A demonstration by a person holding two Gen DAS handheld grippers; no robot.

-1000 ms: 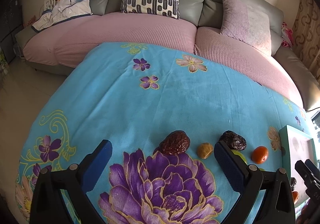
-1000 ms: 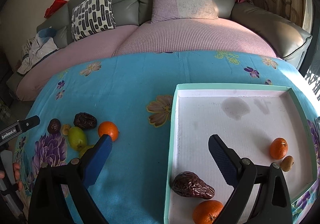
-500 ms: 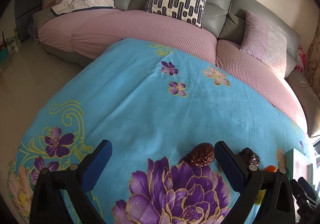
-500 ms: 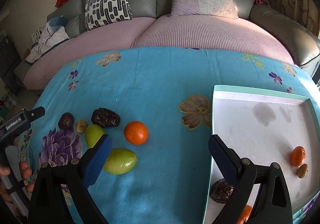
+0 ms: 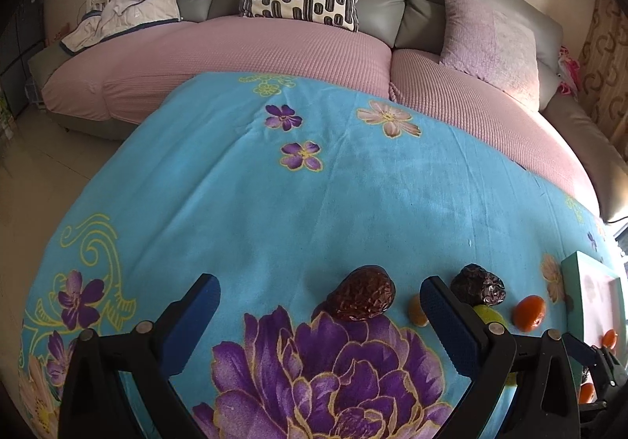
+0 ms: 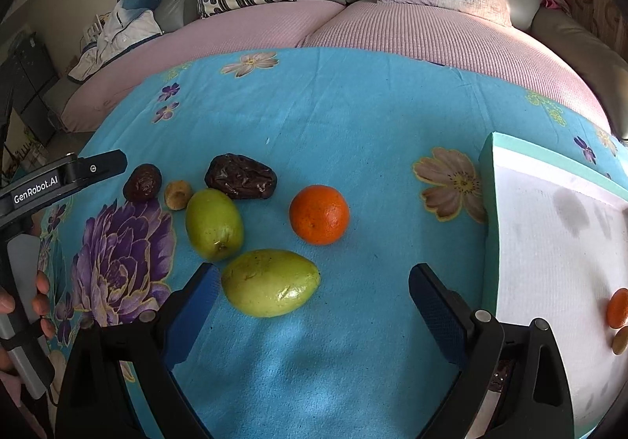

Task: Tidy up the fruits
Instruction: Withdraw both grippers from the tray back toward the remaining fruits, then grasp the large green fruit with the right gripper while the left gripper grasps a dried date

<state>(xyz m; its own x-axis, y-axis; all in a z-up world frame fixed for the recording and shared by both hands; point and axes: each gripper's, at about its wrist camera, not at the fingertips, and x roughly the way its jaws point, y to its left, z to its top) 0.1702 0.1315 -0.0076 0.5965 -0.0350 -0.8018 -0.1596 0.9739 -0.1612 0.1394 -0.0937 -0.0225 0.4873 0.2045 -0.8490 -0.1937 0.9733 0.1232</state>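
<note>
Hovering spread wide and empty, right gripper (image 6: 312,297) and left gripper (image 5: 320,303); lying beneath, blue floral cloth (image 6: 353,117); sitting just ahead, glossy green fruit (image 6: 271,288); resting right, tray (image 6: 549,242); standing beyond, sofa (image 6: 392,22)

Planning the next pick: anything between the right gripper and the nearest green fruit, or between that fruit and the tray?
Nothing visible. The right gripper is open, and the nearest green fruit lies just ahead of its left finger. From there to the tray there is only bare blue cloth; the orange lies farther back.
</note>
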